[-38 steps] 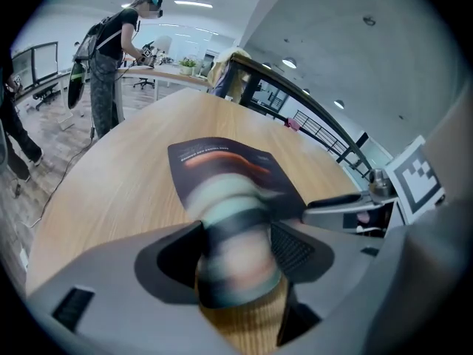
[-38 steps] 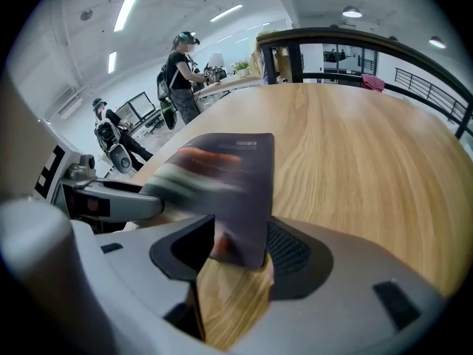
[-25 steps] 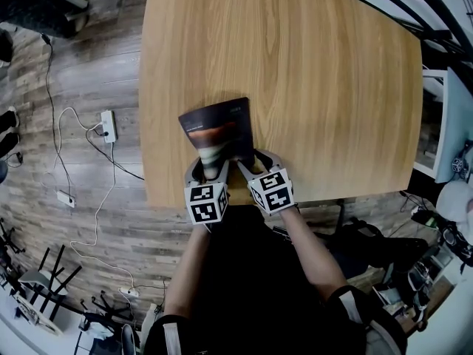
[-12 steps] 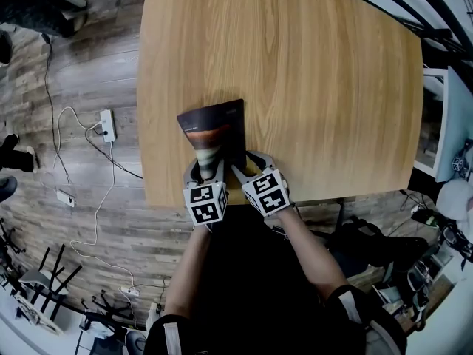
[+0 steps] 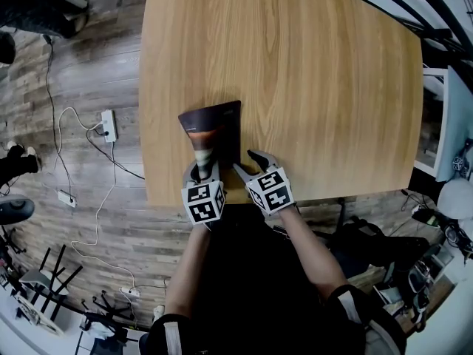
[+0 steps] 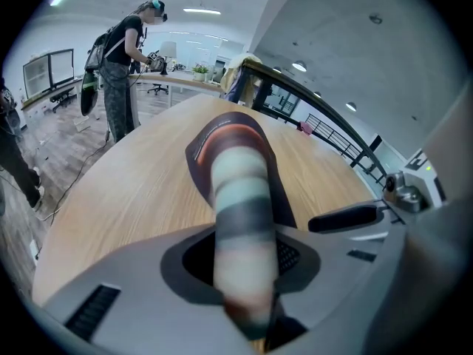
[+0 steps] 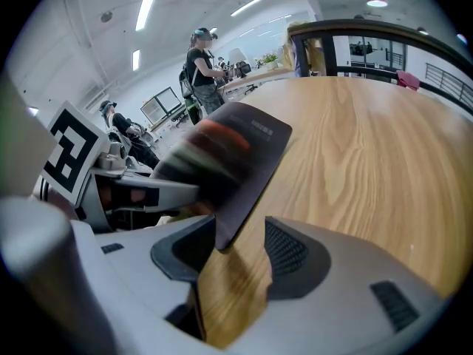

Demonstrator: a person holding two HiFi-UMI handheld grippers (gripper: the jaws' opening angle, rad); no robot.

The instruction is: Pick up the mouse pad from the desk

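My left gripper (image 5: 204,171) hides the near end of the mouse pad (image 5: 214,128), jaws clamped on it, right gripper (image 5: 248,161) jaws apart round its corner; it points lengthwise away from me, near the desk (image 5: 318,87) front edge.

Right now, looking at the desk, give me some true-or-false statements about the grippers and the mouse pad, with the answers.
1. The left gripper is shut on the mouse pad. True.
2. The right gripper is clamped on the pad. False: its jaws stand apart, with the pad's edge loose between them.
3. The pad lies flat on the desk. False: its near end is lifted and curled.
4. A person stands beyond the desk. True.
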